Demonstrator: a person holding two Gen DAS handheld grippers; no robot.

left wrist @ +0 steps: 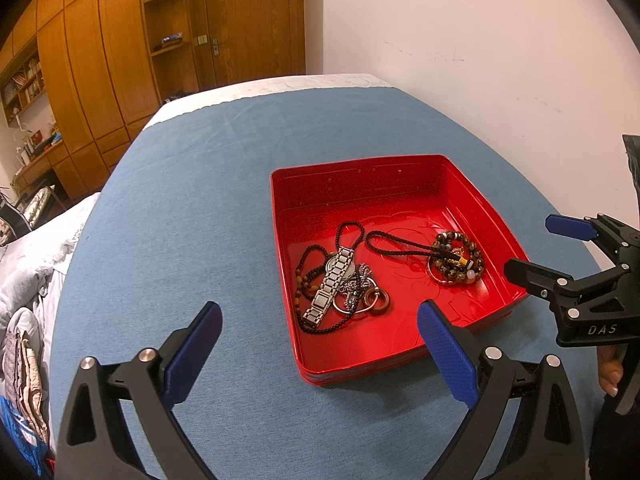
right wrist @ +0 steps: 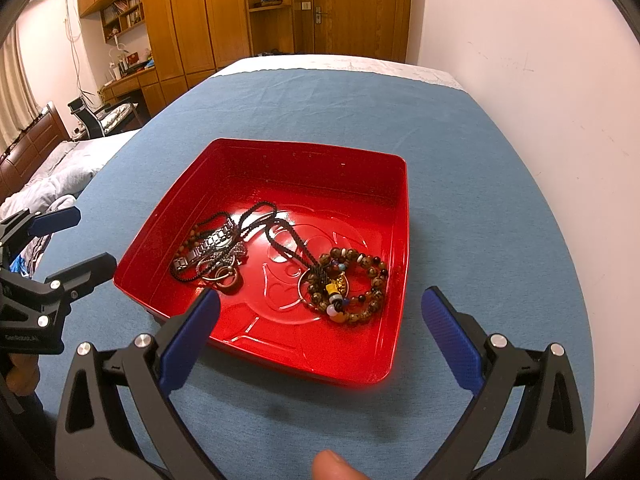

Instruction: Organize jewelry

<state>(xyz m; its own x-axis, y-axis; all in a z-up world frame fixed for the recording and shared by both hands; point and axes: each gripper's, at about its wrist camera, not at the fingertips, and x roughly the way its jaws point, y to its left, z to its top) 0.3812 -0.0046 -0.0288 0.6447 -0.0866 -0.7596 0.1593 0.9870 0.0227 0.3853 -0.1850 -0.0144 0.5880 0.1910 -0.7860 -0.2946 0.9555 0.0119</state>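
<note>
Jaws of both grippers wide apart, empty, flanking red tray [left wrist: 472, 196] near corners, bare blue cloth [left wrist: 200, 200] around.

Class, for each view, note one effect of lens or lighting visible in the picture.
Left wrist view: fisheye bends the blue tablecloth edge into a curve, dark vignette in corners. Right wrist view: glare brightens the red tray floor near the watch; a blurred fingertip intrudes at bottom.

A blue-covered table [left wrist: 200, 200] carries a red tray [left wrist: 400, 352] of jewelry.
</note>
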